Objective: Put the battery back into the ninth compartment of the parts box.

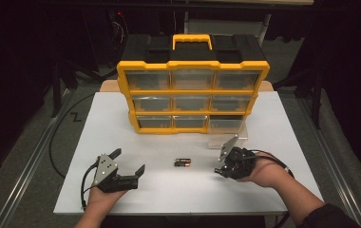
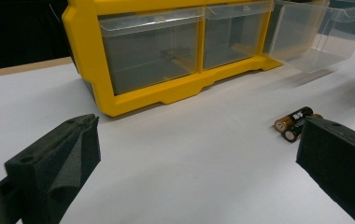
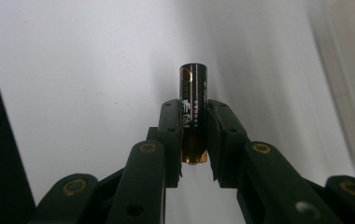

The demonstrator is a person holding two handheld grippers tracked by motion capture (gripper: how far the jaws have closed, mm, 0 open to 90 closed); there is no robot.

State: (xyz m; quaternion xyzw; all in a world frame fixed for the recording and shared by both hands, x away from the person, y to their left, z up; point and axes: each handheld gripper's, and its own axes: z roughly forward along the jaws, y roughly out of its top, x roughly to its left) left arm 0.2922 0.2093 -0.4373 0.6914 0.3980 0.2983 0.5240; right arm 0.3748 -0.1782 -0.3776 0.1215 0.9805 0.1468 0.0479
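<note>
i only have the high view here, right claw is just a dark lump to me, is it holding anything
Observer: Yes. In the right gripper view the right claw is shut on a black and gold cylindrical battery, gripped around its lower half.
Operator: ok and the left claw, anything between its jaws
Observer: No. In the left gripper view the left claw is wide open over bare white table.
Operator: the two batteries in the middle look like one blob, are they touching
Observer: The left gripper view shows two black and gold loose batteries lying side by side, apparently touching.
Operator: that clear drawer at bottom right, out or in
Observer: The clear plastic drawer is pulled out, and I see nothing inside it.
</note>
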